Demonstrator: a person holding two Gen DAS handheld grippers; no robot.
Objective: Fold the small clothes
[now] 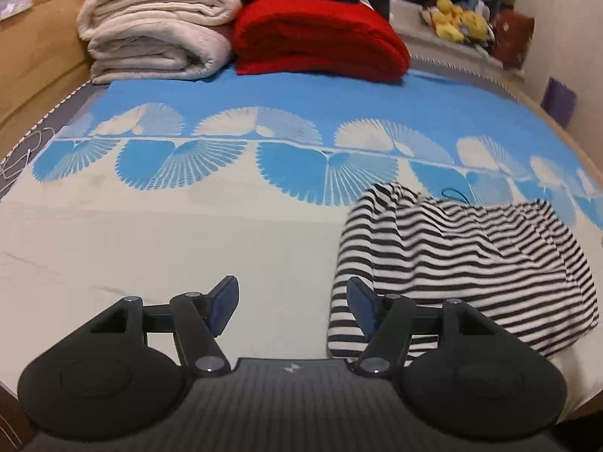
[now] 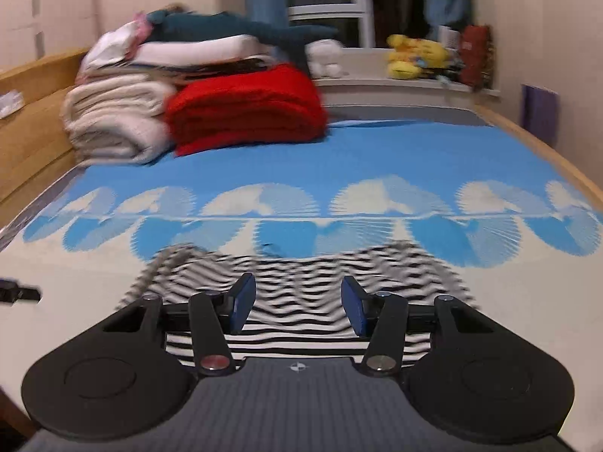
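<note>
Stripes of black and white cover the one small shirt [image 1: 463,263] that lies bunched up on the bed [image 1: 188,233]. It sits on the pale part of the bed cover, just below the row of blue fan shapes.

On the left, the left gripper [image 1: 292,307] hangs above the bare cover. Its jaws are open and nothing is between them. The shirt lies just to the right of it, behind its right finger.

On the right, the right gripper [image 2: 297,309] hangs over the shirt [image 2: 301,282]. Its jaws are open too, and the pads do not press on the cloth.

The shirt looks soft, thin and light. It will flop and sag when lifted, so it should not slip much, and it cannot break. A good place to hold it is likely two edge corners, one for each gripper, so it can be spread flat first.

At the far end of the bed I count one red folded blanket [image 1: 320,37] and one cream folded blanket [image 1: 154,34] beside it, with more bedding stacked on top. Some yellow soft toys [image 2: 414,56] sit on the ledge; I cannot count them.
</note>
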